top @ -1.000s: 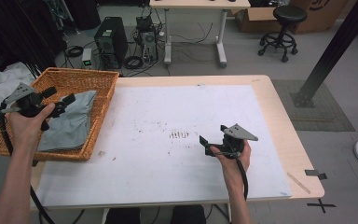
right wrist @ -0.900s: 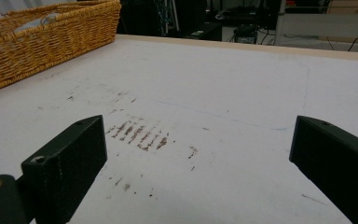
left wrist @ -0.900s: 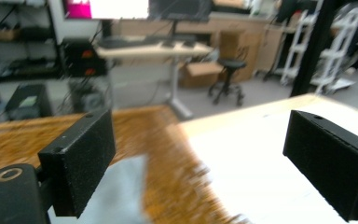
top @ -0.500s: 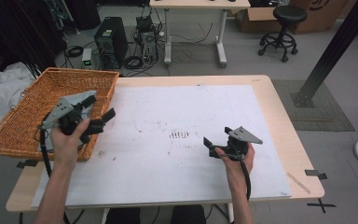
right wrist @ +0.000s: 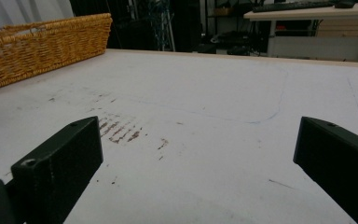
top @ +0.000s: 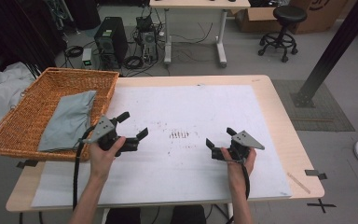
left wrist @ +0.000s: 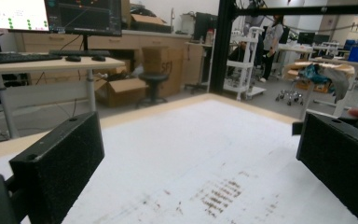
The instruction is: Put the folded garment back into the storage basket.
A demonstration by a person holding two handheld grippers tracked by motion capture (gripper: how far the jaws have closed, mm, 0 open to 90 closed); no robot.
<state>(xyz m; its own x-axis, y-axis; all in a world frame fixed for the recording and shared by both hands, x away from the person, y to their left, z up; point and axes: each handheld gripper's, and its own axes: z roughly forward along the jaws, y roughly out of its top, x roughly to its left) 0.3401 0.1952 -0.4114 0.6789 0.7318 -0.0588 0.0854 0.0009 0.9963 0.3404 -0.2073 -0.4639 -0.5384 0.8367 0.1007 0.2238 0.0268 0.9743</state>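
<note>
My left gripper [top: 133,125] hovers low over the white sheet [top: 191,102], just right of the wicker basket [top: 14,126]. Its jaws have just been opening and now stand open with nothing between them, as the left gripper view [left wrist: 196,168] confirms. A folded grey cloth [top: 70,119] lies in the basket, apart from the gripper. My right gripper [top: 220,137] is held low over the sheet at the front right, open and empty, and it faces the basket [right wrist: 42,42] in the right gripper view [right wrist: 198,168].
Brown scuff marks [top: 179,135] stain the sheet between the two grippers. The basket sits on the table's left edge. On the floor behind the table are a computer tower [top: 109,37], cables, another desk and a stool [top: 284,23].
My left hand has left the basket, moving right and down to the sheet, and its jaws have spread. The grey cloth stays in the basket. The right hand has barely moved.
</note>
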